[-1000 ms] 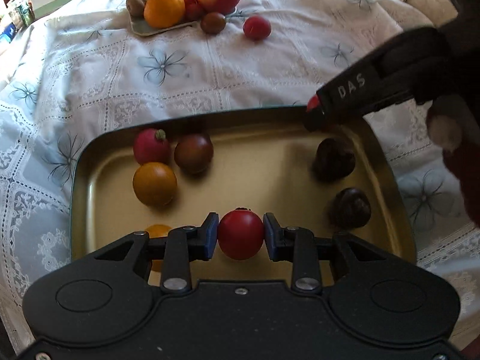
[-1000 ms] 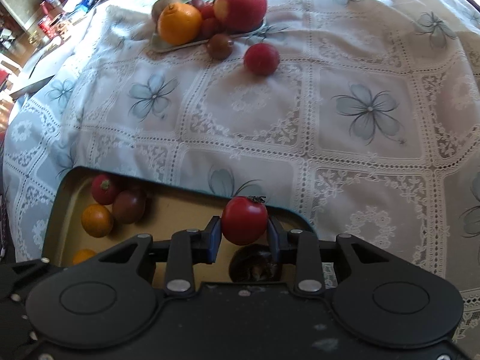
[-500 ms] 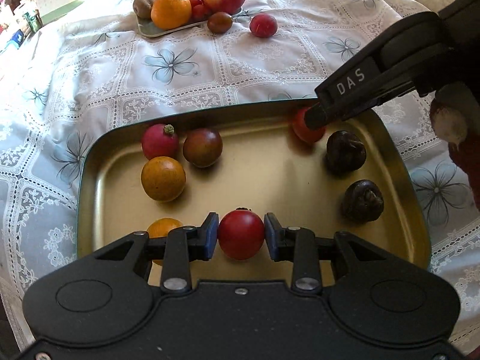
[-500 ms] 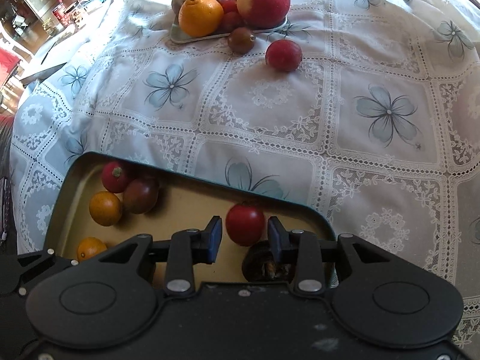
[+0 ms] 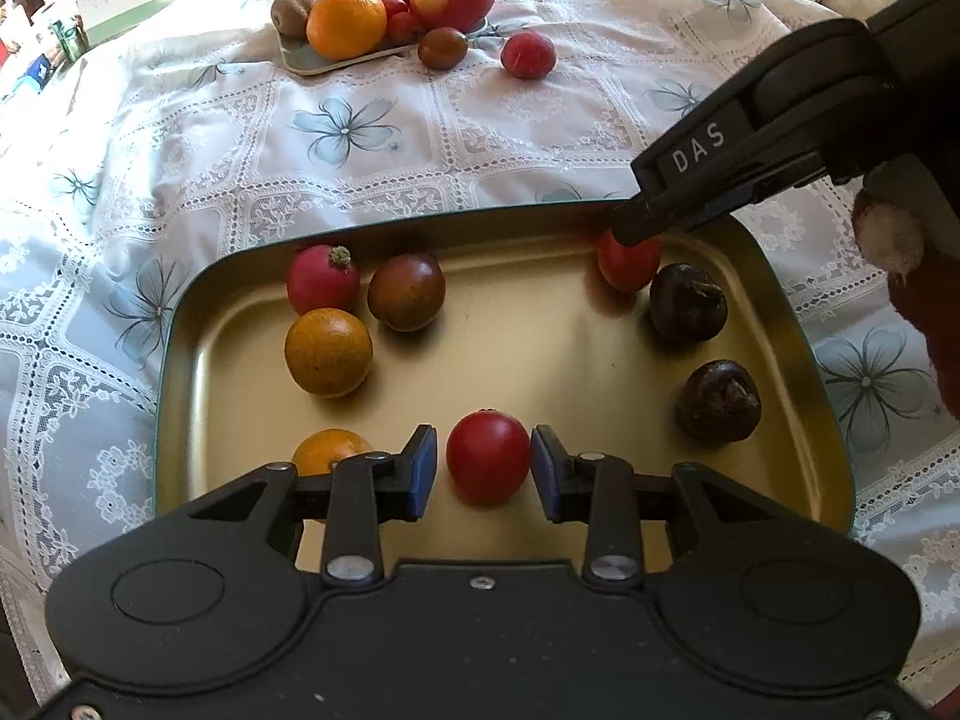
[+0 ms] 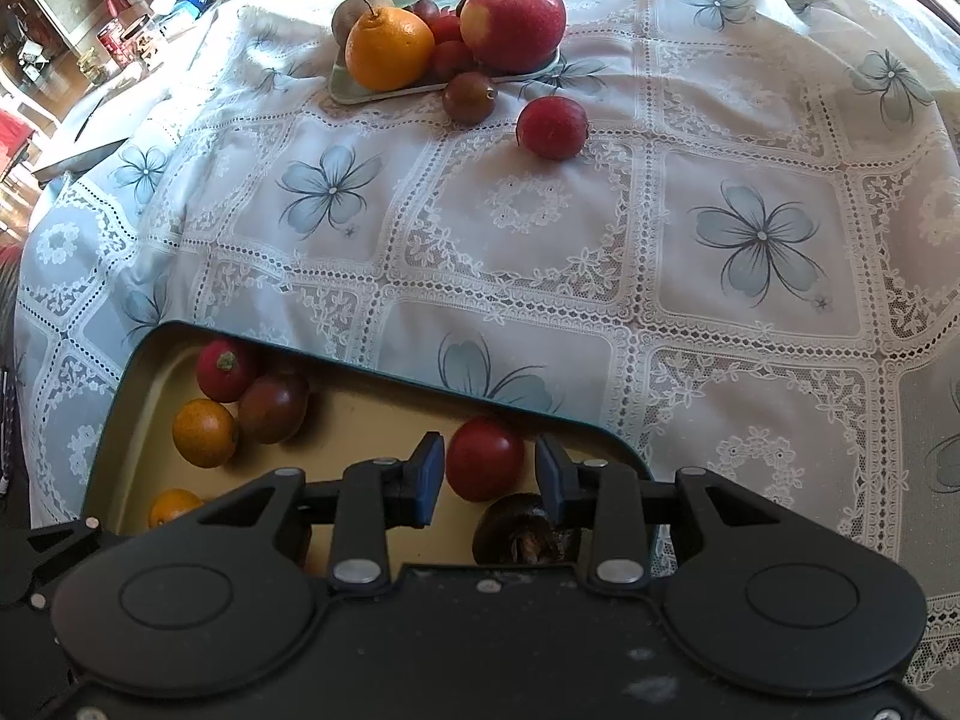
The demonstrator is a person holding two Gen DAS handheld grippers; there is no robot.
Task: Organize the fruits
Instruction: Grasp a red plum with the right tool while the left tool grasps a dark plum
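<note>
Evidently we have both sets of fingers parted. Our left gripper (image 5: 483, 474) stands open around a red tomato (image 5: 488, 457) resting on the gold tray (image 5: 540, 348), pads clear on either side; our right gripper (image 6: 489, 474) is likewise open around a second red tomato (image 6: 485, 459) at the tray's far edge, beside a dark chestnut-like fruit (image 6: 525, 531). Each tomato seems set apart from the oranges (image 5: 328, 352) at the left. Further out, an apple (image 6: 513, 21) and tangerine (image 6: 389, 48) wait on the small plate (image 6: 360, 93).
</note>
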